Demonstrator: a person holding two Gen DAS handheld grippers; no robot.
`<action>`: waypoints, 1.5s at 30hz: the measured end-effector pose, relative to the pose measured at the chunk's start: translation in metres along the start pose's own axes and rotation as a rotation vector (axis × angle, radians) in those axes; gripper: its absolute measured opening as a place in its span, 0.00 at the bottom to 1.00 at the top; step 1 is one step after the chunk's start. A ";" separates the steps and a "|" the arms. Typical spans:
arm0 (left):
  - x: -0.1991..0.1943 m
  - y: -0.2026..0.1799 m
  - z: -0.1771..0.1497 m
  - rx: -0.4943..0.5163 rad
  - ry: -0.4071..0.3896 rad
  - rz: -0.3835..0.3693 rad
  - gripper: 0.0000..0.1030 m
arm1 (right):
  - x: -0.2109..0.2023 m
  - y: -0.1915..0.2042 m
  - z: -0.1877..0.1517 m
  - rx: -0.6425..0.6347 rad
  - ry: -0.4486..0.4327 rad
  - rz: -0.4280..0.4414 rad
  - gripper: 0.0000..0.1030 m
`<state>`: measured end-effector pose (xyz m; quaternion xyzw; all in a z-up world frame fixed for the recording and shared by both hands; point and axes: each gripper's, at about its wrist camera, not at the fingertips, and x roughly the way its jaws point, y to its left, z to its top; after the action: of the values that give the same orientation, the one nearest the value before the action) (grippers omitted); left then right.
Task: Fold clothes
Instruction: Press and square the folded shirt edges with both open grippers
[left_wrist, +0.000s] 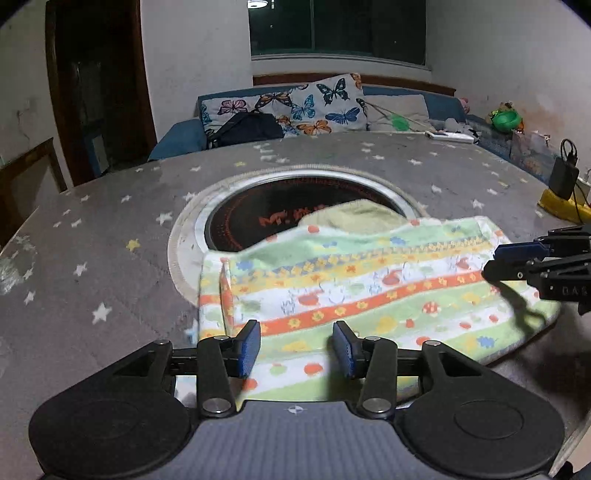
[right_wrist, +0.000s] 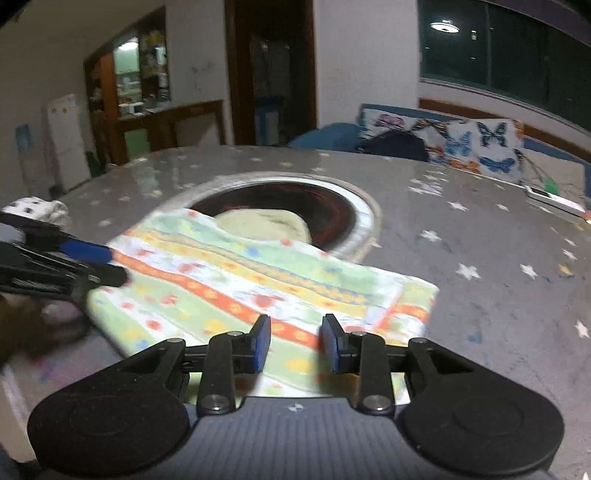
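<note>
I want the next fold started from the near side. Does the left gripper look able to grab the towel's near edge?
Probably yes. The left gripper is open right over the towel, with nothing between them; the right gripper sits off to the side.

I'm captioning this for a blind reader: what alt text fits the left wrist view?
A folded striped cloth lies on a grey starred table, partly over a round cooktop. The left gripper hovers open over its near edge; the right gripper reaches in from the right. A sofa stands behind.
</note>
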<state>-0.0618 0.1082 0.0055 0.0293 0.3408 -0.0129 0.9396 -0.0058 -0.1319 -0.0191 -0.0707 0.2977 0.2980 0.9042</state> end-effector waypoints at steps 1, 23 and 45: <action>0.000 0.001 0.004 0.003 -0.012 0.001 0.46 | -0.001 -0.004 0.001 0.013 -0.001 -0.006 0.29; 0.037 0.015 0.035 -0.093 0.019 0.013 0.48 | 0.009 0.012 0.024 0.021 -0.038 0.055 0.40; -0.005 0.005 0.001 -0.104 0.065 0.005 0.60 | -0.004 0.071 0.005 -0.180 -0.037 0.095 0.51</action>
<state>-0.0653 0.1133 0.0096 -0.0185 0.3714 0.0082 0.9283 -0.0470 -0.0748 -0.0097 -0.1320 0.2560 0.3674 0.8843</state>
